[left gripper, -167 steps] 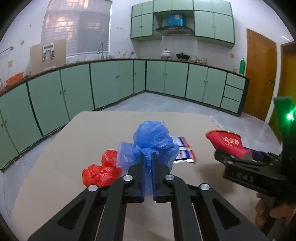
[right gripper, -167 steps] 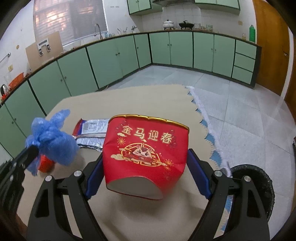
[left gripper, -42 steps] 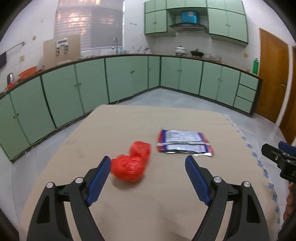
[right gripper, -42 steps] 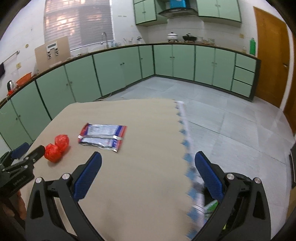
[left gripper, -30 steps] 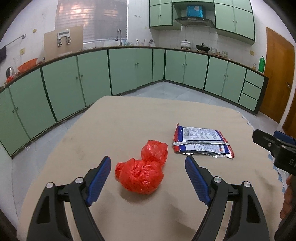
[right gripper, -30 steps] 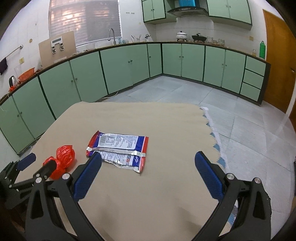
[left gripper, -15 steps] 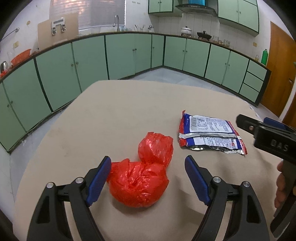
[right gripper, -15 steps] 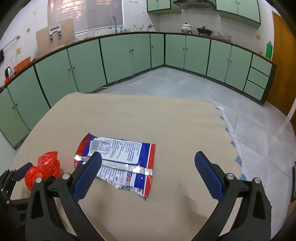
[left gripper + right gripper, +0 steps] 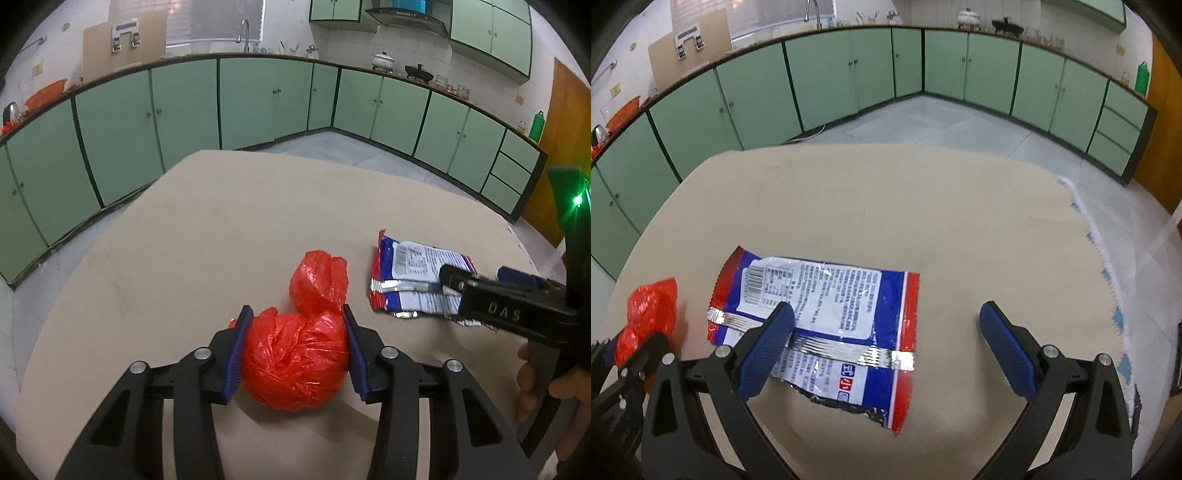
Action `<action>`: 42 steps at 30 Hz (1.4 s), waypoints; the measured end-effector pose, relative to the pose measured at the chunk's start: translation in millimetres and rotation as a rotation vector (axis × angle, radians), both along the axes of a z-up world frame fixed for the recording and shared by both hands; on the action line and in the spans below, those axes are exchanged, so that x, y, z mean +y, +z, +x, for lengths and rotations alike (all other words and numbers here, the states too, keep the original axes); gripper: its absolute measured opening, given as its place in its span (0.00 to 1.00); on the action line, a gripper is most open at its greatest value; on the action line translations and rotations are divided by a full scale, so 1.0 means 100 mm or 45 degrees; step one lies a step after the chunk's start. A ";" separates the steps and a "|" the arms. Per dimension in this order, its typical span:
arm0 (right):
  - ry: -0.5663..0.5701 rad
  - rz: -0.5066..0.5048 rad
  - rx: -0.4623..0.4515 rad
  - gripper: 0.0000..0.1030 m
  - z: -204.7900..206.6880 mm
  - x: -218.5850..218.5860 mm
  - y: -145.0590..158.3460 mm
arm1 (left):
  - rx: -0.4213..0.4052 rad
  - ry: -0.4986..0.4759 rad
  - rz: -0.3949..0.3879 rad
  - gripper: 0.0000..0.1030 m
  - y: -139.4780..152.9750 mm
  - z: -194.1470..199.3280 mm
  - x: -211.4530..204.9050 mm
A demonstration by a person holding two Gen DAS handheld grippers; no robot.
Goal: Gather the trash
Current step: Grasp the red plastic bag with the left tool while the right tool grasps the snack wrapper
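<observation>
The left claw [image 9: 297, 343] has just been closing, and its blue pads now press both flanks of the red plastic bag [image 9: 295, 365] – a knotted, crumpled bundle resting on the table [image 9: 229, 229], its smaller lobe poking out toward 12 o'clock beyond the fingertips. A grip across the widest, softest part makes sense: the film gives, so the pads can bite without slipping.

The right claw [image 9: 886, 345] stands spread wide, tilted down over the snack wrapper [image 9: 827, 295]. Its left pad lies over the wrapper's silver seam; the right pad is over bare table at 3 o'clock – whether either touches, I cannot tell. The flat wrapper likely needs a scraping pinch at an edge.

What the bag holds is hidden by its wrinkled red film. The wrapper looks torn open and flattened. No bin shows in either view.
</observation>
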State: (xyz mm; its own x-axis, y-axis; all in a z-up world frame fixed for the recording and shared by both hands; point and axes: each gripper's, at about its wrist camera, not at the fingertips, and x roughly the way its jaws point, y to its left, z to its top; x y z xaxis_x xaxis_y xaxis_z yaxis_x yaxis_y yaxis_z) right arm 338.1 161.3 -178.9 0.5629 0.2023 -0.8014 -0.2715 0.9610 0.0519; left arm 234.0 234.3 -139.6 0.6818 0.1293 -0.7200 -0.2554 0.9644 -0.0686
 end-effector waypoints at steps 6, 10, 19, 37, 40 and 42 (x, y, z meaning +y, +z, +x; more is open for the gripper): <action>0.031 -0.031 0.001 0.86 0.05 0.11 0.01 | 0.015 0.012 -0.004 0.45 -0.03 0.04 -0.02; 0.056 -0.037 -0.016 0.71 0.03 0.14 0.03 | 0.023 0.010 0.000 0.45 -0.03 0.08 -0.03; 0.058 0.025 -0.043 0.20 -0.03 0.03 0.07 | 0.037 0.011 0.021 0.45 -0.03 0.13 -0.06; 0.035 0.132 -0.137 0.09 -0.43 -0.41 0.53 | -0.039 -0.041 0.019 0.42 0.13 -0.08 -0.34; 0.022 0.144 -0.176 0.08 -0.57 -0.57 0.70 | -0.065 -0.065 0.013 0.41 0.24 -0.16 -0.42; 0.020 0.145 -0.196 0.07 -0.65 -0.66 0.78 | -0.086 -0.085 0.016 0.41 0.32 -0.23 -0.49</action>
